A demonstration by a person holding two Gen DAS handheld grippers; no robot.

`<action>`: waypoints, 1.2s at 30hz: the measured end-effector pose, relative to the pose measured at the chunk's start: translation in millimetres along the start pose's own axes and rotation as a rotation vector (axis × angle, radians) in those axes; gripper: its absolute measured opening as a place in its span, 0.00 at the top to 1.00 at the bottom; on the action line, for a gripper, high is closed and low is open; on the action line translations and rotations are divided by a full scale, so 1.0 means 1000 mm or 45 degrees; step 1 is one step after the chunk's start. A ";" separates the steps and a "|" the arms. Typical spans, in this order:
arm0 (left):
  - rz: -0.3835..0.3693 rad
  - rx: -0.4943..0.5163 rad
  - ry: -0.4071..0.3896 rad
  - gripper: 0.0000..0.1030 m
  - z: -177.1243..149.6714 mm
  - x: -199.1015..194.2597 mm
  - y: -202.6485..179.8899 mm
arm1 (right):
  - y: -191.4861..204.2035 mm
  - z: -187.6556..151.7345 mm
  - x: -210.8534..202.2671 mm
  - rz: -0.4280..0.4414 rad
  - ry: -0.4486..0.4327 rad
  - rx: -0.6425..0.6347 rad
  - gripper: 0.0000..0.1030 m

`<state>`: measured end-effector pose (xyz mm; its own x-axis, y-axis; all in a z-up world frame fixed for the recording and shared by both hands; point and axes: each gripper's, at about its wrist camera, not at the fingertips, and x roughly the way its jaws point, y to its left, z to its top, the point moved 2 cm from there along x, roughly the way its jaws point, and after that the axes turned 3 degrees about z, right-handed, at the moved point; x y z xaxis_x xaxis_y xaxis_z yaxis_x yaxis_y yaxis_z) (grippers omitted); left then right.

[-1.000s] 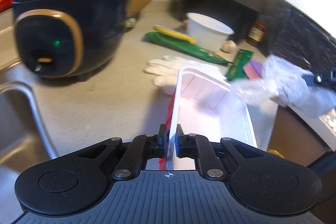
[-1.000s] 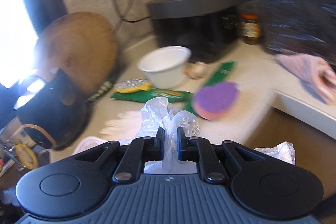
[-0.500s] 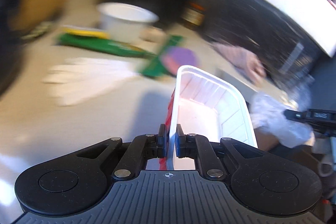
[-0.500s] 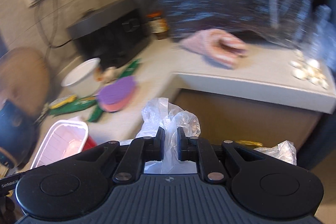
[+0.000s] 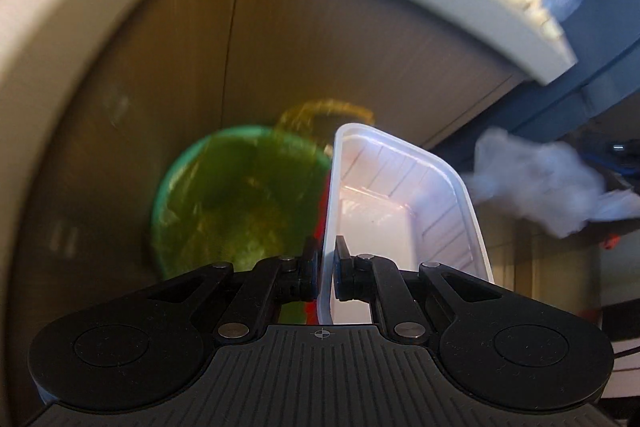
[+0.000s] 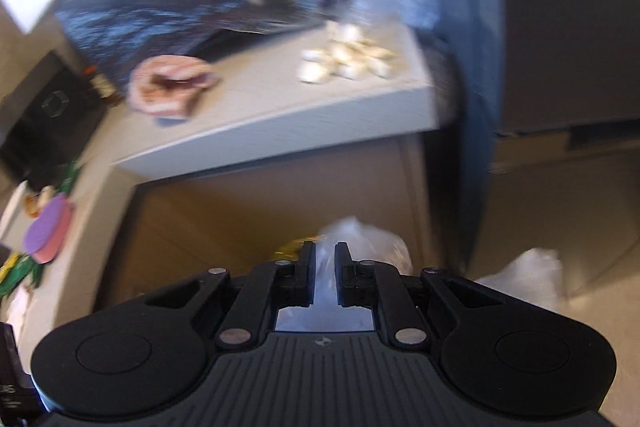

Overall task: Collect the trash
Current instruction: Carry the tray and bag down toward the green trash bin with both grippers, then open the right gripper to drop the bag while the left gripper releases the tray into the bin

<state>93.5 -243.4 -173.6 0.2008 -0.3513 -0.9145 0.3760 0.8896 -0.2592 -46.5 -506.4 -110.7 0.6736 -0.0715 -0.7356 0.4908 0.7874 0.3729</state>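
Observation:
My left gripper (image 5: 327, 269) is shut on the rim of a white plastic tray (image 5: 404, 203) and holds it in the air just right of a green bin (image 5: 236, 199) lined with a yellow-green bag, on the floor by the cabinets. My right gripper (image 6: 325, 273) is shut on a crumpled clear plastic bag (image 6: 360, 239); that bag also shows blurred at the right of the left wrist view (image 5: 548, 183). A bit of the bin's yellow liner (image 6: 292, 247) shows just past the right fingers.
The grey counter edge (image 6: 280, 119) runs above brown cabinet fronts (image 5: 280, 47). On the counter lie a pink cloth (image 6: 172, 87), pale garlic cloves (image 6: 348, 59) and a purple pad (image 6: 50, 227). A dark blue panel (image 6: 468, 27) stands at the counter's end.
Both grippers have swung away from the countertop and down toward the floor. The green bin has come into view below the tray. The tray and the bag stay gripped.

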 end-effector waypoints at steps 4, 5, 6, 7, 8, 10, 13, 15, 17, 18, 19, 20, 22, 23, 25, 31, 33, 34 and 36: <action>0.029 -0.050 0.118 0.90 0.000 0.048 0.008 | -0.013 0.005 0.018 -0.020 0.021 -0.008 0.91; 0.036 -0.064 0.137 0.90 0.001 0.062 0.009 | -0.014 0.006 0.023 -0.023 0.019 -0.026 0.92; 0.039 -0.082 0.152 0.90 0.001 0.074 0.012 | -0.014 0.007 0.028 -0.026 0.018 -0.041 0.92; 0.038 -0.101 0.158 0.90 0.000 0.084 0.016 | -0.015 0.007 0.034 -0.027 0.017 -0.057 0.92; 0.033 -0.122 0.159 0.90 -0.001 0.093 0.020 | -0.015 0.008 0.039 -0.025 0.014 -0.070 0.92; 0.031 -0.165 0.151 0.90 0.002 0.112 0.027 | -0.017 0.007 0.052 -0.041 0.037 -0.075 0.92; 0.059 -0.241 0.152 0.91 -0.002 0.135 0.043 | -0.017 0.006 0.068 -0.041 0.100 -0.080 0.94; 0.085 -0.295 0.181 0.90 -0.007 0.149 0.054 | -0.014 0.004 0.074 -0.039 0.124 -0.108 0.95; 0.111 -0.330 0.205 0.90 -0.013 0.161 0.061 | -0.014 0.001 0.083 -0.052 0.163 -0.129 0.95; 0.120 -0.350 0.218 0.90 -0.016 0.167 0.065 | -0.015 -0.002 0.088 -0.063 0.182 -0.135 0.95; 0.121 -0.372 0.229 0.90 -0.018 0.172 0.069 | -0.015 -0.005 0.093 -0.077 0.204 -0.140 0.95; 0.121 -0.395 0.233 0.90 -0.019 0.176 0.071 | -0.016 -0.008 0.098 -0.090 0.224 -0.143 0.95; 0.128 -0.422 0.227 0.90 -0.017 0.189 0.077 | -0.016 -0.018 0.108 -0.109 0.263 -0.158 0.95; 0.149 -0.423 0.210 0.90 -0.015 0.198 0.079 | -0.016 -0.023 0.112 -0.113 0.280 -0.170 0.95; 0.216 -0.412 0.145 0.89 -0.015 0.219 0.084 | -0.014 -0.034 0.120 -0.124 0.316 -0.209 0.94; 0.316 -0.443 0.151 0.83 -0.033 0.275 0.101 | -0.021 -0.065 0.140 -0.182 0.431 -0.318 0.93; 0.315 -0.435 0.140 0.83 -0.038 0.271 0.099 | -0.031 -0.075 0.149 -0.211 0.461 -0.309 0.92; 0.313 -0.415 0.134 0.83 -0.040 0.267 0.097 | -0.039 -0.080 0.155 -0.222 0.485 -0.285 0.91; 0.308 -0.388 0.121 0.83 -0.042 0.257 0.093 | -0.056 -0.090 0.169 -0.236 0.536 -0.233 0.91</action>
<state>142.4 -238.7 -445.7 0.1609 -0.1054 -0.9813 0.0394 0.9942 -0.1004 -9.7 -507.0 -306.8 0.2838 0.0037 -0.9589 0.4504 0.8823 0.1367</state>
